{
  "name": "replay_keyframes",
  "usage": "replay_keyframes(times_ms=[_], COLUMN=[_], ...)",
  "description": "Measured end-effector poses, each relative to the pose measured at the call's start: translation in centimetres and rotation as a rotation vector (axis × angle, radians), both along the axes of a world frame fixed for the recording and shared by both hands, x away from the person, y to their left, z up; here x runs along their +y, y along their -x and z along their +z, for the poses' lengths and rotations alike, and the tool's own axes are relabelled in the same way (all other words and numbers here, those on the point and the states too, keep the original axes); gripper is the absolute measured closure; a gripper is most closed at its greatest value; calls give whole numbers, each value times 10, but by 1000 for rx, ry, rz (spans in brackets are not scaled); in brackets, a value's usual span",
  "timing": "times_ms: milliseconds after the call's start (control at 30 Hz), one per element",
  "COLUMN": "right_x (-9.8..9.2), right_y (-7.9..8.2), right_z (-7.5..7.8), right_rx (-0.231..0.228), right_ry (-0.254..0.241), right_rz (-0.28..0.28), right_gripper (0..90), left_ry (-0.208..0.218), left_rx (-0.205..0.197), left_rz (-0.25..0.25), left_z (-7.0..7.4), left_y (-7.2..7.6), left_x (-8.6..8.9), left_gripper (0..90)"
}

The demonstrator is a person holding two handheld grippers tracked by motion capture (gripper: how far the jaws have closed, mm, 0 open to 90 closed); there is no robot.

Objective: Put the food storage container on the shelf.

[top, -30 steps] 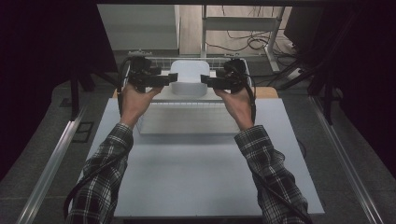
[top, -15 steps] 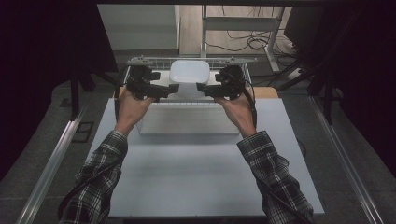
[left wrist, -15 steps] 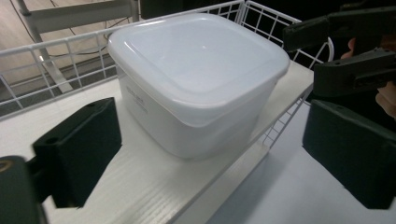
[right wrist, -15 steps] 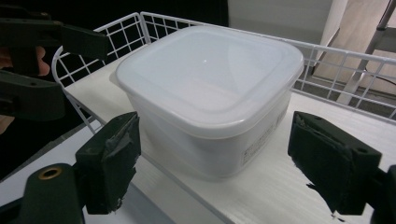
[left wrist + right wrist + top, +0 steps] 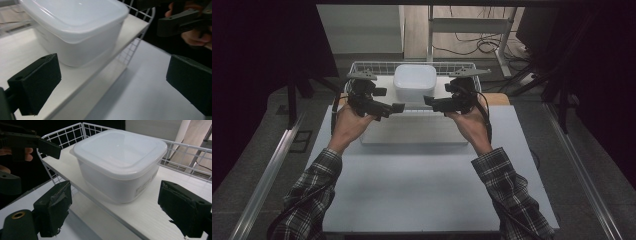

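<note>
fingers [image 5: 35, 85] of left gripper [image 5: 377, 102] and right gripper [image 5: 447, 102] just opening wide, gripping nothing; lidded container [image 5: 414, 82] sitting near shelf [image 5: 140, 216] front edge, risking sliding off if nudged.

Both forearms, in plaid sleeves, reach forward side by side. The left gripper [image 5: 399, 107] and the right gripper [image 5: 428, 101] point inward at each other, level; their jaws have just been opening and stand wide, nothing between them.
</note>
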State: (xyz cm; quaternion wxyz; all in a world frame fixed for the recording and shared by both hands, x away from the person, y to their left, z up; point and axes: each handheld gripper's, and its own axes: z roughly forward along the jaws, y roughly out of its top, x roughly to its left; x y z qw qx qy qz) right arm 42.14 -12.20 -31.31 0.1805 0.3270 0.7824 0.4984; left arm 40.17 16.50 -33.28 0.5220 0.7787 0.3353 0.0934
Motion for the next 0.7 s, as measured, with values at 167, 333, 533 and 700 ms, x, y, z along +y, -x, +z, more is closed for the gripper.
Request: replay_keyframes(times_ms=[167,333,533,700], right_x=[-1,-2,-3,-4], right_y=[8,14,22,26], right_z=[-4,-9,-15,-21], right_rx=[-15,-11,-13,-6], right_ry=[30,43,51,53], right_rz=[10,17,31,40], right_gripper=[95,84,73,62], left_ry=[37,47,51,55], left_rx=[-2,-7,-2,10], left_rz=[-28,-32,-24,-40], left_z=[-6,-12,-20,-29], left_y=[6,13,21,25], left_x=[2,3,4,5], left_gripper=[0,0,0,0])
